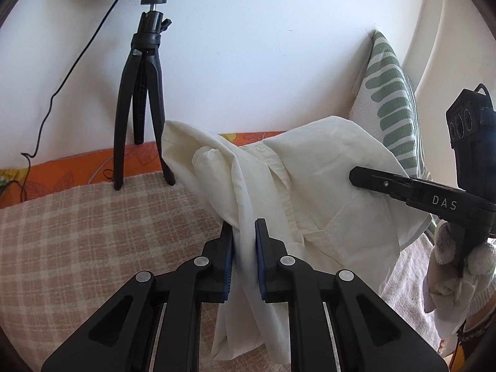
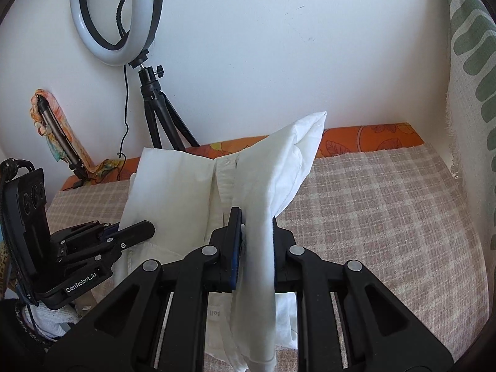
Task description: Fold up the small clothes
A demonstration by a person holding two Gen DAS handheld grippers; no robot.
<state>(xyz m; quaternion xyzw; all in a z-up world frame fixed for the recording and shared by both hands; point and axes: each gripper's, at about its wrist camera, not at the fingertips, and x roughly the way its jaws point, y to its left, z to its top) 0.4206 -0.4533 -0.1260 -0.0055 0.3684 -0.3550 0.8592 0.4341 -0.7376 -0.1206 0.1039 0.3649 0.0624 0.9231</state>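
- Only the right wrist view shows the whole white ring light (image 2: 114, 18) on its black tripod (image 2: 161, 114); the left wrist view alone catches the green-striped cushion (image 1: 393, 99) beyond the right gripper (image 1: 356, 178).
- The cream button-up cotton shirt (image 1: 325, 186) hangs bunched and creased between both grippers, above the beige checked blanket (image 1: 93, 232).
- The left gripper (image 1: 243, 232) is nearly closed, pinching a gathered fold.
- Seen from its own camera, the right gripper is likewise clamped on cloth.

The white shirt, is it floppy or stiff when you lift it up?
Probably floppy: the white cotton button shirt sags and bunches between the left gripper and right gripper. Likely light too, since thin folds hang loosely below the fingers.
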